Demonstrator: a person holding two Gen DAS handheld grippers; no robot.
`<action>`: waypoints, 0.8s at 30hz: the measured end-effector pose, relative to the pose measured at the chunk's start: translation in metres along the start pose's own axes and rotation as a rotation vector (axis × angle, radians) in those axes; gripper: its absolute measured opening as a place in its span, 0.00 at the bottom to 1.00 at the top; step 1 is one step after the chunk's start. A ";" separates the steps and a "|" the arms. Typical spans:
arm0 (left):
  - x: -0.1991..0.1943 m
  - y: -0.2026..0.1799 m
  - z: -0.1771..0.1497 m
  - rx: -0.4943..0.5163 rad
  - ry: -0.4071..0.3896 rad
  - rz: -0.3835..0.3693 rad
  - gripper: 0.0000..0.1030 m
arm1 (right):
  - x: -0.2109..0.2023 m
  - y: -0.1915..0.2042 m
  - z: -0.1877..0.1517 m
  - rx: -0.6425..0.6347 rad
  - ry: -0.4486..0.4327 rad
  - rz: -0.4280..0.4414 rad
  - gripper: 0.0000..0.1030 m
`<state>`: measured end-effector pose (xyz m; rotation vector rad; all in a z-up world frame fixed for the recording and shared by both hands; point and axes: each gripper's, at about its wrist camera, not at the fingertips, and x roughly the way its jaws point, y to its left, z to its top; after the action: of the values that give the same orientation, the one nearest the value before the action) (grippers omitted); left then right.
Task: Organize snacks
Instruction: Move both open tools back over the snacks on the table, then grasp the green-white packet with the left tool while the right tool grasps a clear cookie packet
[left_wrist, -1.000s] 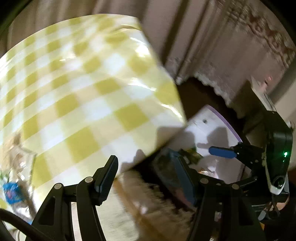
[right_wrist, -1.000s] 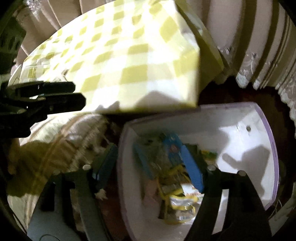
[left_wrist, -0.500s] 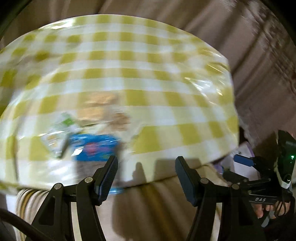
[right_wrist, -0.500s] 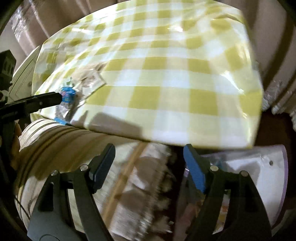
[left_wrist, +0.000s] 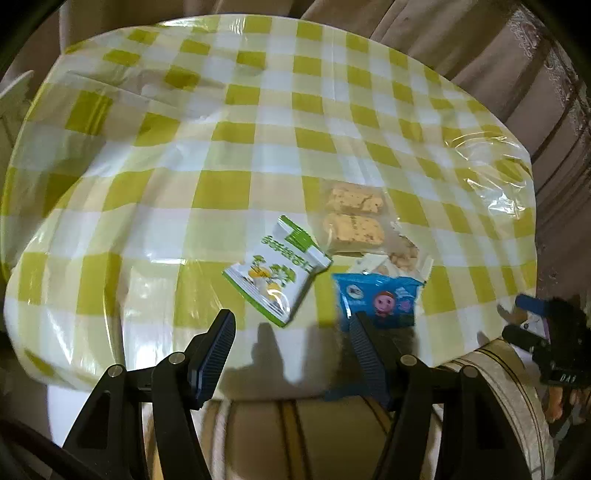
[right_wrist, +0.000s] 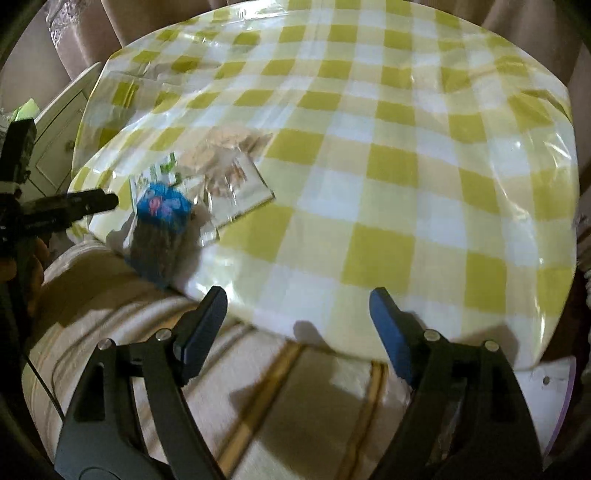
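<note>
A counter (left_wrist: 258, 140) draped in yellow-and-white checked plastic fills both wrist views, its near edge hanging over a cream striped cushion (left_wrist: 295, 435). Beige curtains (left_wrist: 517, 74) hang behind it, and a white cabinet (right_wrist: 62, 136) stands off its far left corner in the right wrist view. A white bin (right_wrist: 554, 398) with a purple rim sits low beside the counter's right edge, mostly hidden.

Four snack packs lie clustered near the counter's front edge. A clear pack of biscuits (left_wrist: 354, 218) lies farthest in; a white-and-green packet (left_wrist: 277, 273) lies just left of it, tilted. A blue cartoon packet (left_wrist: 380, 299) rests at the edge, touching a smaller clear pack (left_wrist: 402, 254) behind it.

The left tool (left_wrist: 291, 354) hovers at the counter's edge with its fingers spread wide, empty, the right finger overlapping the blue packet in view; contact cannot be told. The right tool (right_wrist: 295, 325) hangs further right along the edge, likewise spread and holding nothing.
</note>
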<state>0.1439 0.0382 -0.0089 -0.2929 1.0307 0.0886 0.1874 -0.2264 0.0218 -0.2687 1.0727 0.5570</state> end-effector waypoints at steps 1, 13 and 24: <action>0.001 0.003 0.001 0.012 0.005 -0.004 0.63 | 0.002 0.003 0.004 -0.008 -0.001 -0.001 0.81; 0.044 0.012 0.023 0.141 0.068 -0.018 0.63 | 0.041 0.050 0.080 -0.278 0.007 0.060 0.82; 0.055 0.014 0.029 0.206 0.055 -0.054 0.63 | 0.095 0.094 0.117 -0.509 0.117 0.197 0.82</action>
<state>0.1933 0.0561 -0.0444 -0.1364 1.0768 -0.0742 0.2580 -0.0655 -0.0029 -0.6509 1.0635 1.0022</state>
